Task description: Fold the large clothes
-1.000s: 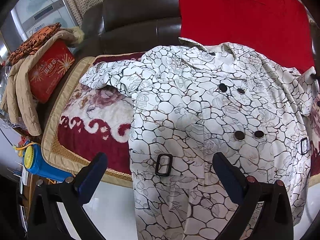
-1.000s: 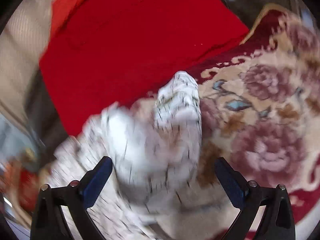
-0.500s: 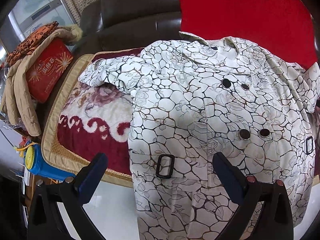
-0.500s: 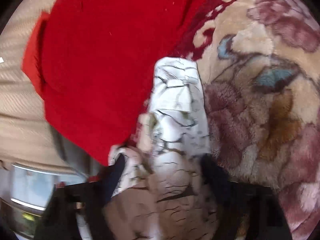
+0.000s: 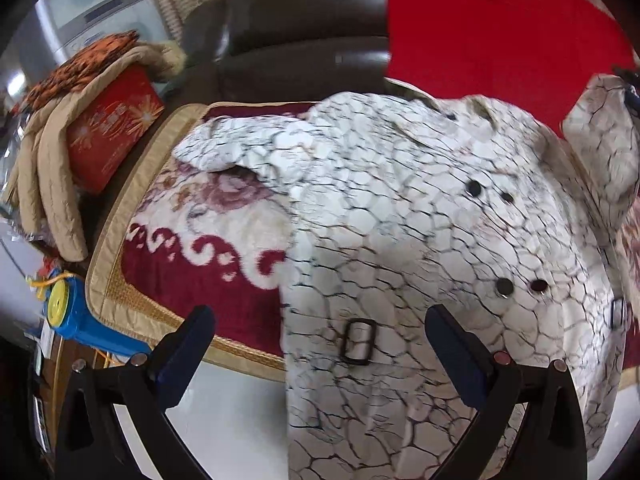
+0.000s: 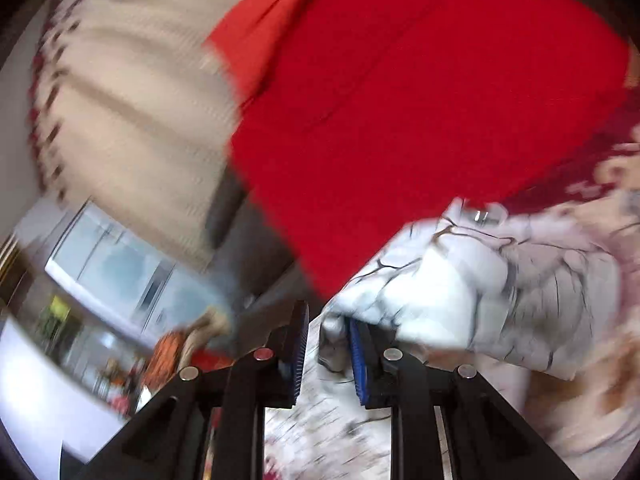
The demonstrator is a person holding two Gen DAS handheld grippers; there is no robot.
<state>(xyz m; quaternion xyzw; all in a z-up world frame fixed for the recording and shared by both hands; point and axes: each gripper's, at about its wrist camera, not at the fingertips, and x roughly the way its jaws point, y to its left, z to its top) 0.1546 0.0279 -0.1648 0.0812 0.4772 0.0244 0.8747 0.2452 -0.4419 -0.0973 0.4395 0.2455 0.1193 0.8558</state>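
Observation:
A white coat (image 5: 400,240) with a dark crackle pattern, black buttons and a belt buckle (image 5: 358,341) lies front up on a floral sofa blanket (image 5: 188,240). Its hem hangs over the front edge. My left gripper (image 5: 320,344) is open and empty, hovering over the buckle area. My right gripper (image 6: 326,344) is shut on the coat's right sleeve (image 6: 472,292) and holds it lifted. That raised sleeve shows at the right edge of the left wrist view (image 5: 604,144).
A red cloth (image 5: 500,28) drapes the brown leather sofa back (image 5: 300,40). A red box (image 5: 112,128) and beige padded garments (image 5: 44,168) sit on the left armrest. A blue and yellow toy (image 5: 76,312) lies below it. White floor (image 5: 232,420) shows in front.
My right gripper has closed on the right sleeve and lifted it up off the blanket. The left gripper has stayed open and drifted only slightly.

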